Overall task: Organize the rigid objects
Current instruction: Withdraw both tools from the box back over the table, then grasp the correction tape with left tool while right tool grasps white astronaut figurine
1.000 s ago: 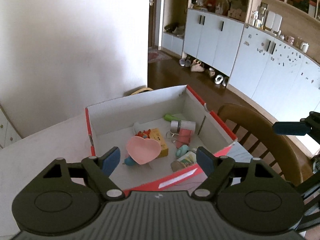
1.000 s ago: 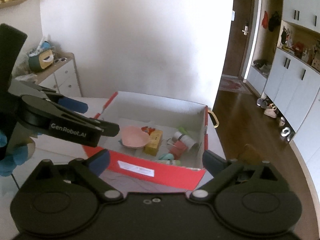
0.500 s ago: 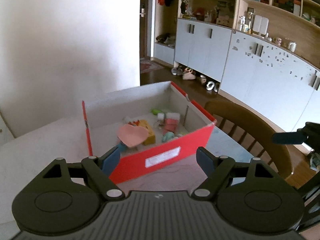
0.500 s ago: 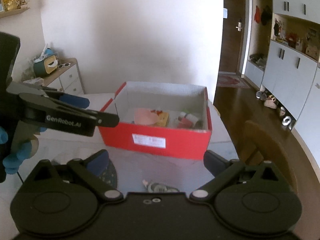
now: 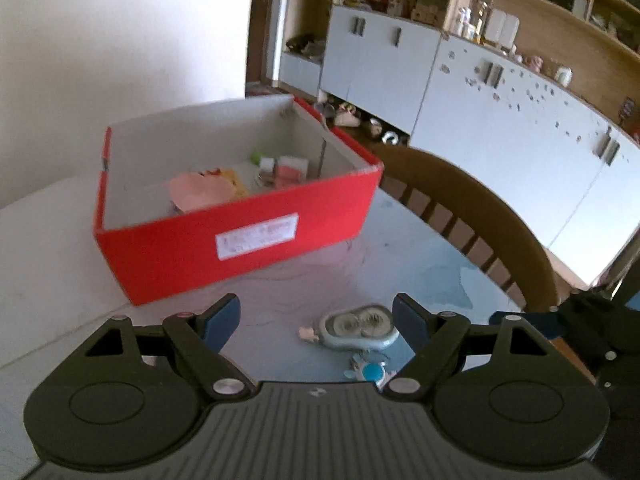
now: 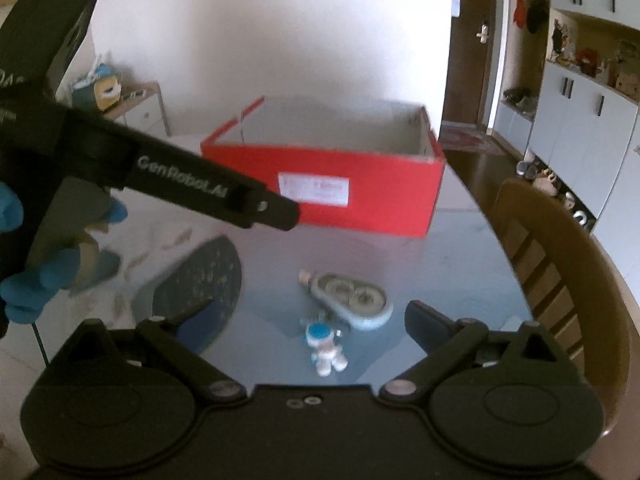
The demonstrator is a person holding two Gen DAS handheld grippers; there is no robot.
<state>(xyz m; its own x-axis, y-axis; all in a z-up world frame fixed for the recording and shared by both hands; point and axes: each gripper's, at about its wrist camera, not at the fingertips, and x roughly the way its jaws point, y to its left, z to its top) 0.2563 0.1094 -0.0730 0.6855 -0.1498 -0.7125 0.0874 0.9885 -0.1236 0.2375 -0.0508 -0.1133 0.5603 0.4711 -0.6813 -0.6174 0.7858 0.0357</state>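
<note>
A red cardboard box (image 5: 248,236) stands on the table; it also shows in the right wrist view (image 6: 360,188). Inside lie a pink heart-shaped dish (image 5: 202,192), a yellow box and small pink and green items. In front of it on the table lie a pale blue oval case (image 5: 356,326) (image 6: 352,294) and a small blue and white figure (image 5: 370,372) (image 6: 324,344). My left gripper (image 5: 316,318) is open and empty above the case. My right gripper (image 6: 316,330) is open and empty over the figure.
A dark round mat (image 6: 200,284) lies on the table at the left. A wooden chair (image 5: 476,216) (image 6: 560,264) stands at the table's right edge. White cabinets (image 5: 500,120) and shelves line the far wall. The left gripper's body (image 6: 172,176) crosses the right wrist view.
Both grippers have pulled back from over the box and lowered. The box now stands farther off, and the case and figure on the table have come into view.
</note>
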